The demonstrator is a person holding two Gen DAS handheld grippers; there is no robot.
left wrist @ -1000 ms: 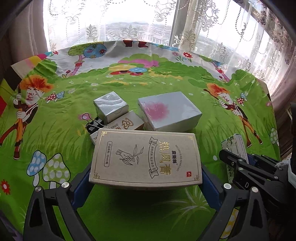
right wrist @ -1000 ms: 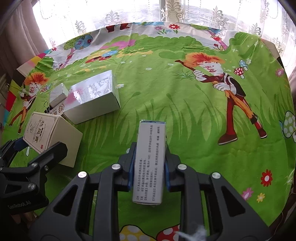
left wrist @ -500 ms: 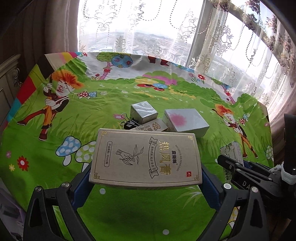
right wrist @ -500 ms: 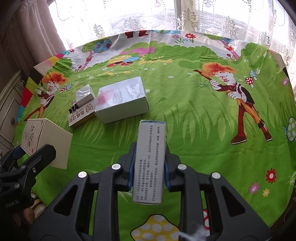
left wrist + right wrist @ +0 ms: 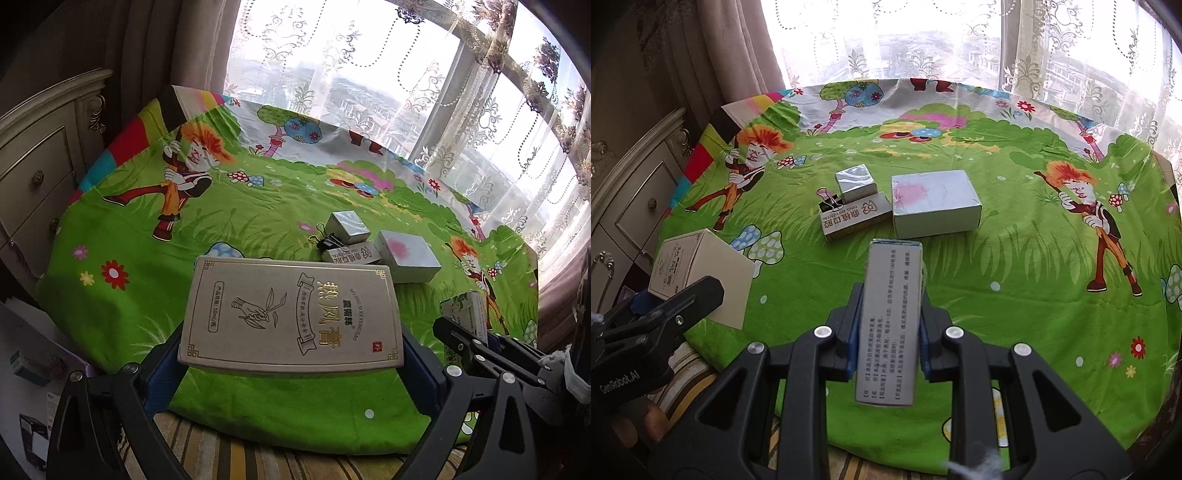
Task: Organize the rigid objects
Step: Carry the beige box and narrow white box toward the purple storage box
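Note:
My left gripper (image 5: 291, 354) is shut on a flat beige box with gold lettering (image 5: 291, 314), held above the table's near edge; the box also shows in the right wrist view (image 5: 698, 273). My right gripper (image 5: 888, 332) is shut on a narrow white printed box (image 5: 891, 321), also seen from the left wrist (image 5: 465, 317). On the green cartoon cloth (image 5: 997, 258) lie a large silver box (image 5: 934, 206), a small silver cube (image 5: 856, 182), a beige dental box (image 5: 855, 219) and a black binder clip (image 5: 829, 203), grouped together.
A cream drawer cabinet (image 5: 33, 177) stands left of the table. Lace curtains and a window (image 5: 960, 44) are behind it. A striped surface (image 5: 258, 461) shows under the near table edge. Papers lie on the floor at the left (image 5: 29, 369).
Both grippers have pulled back and up from the table with their boxes still held. The grouped boxes now look smaller and farther away.

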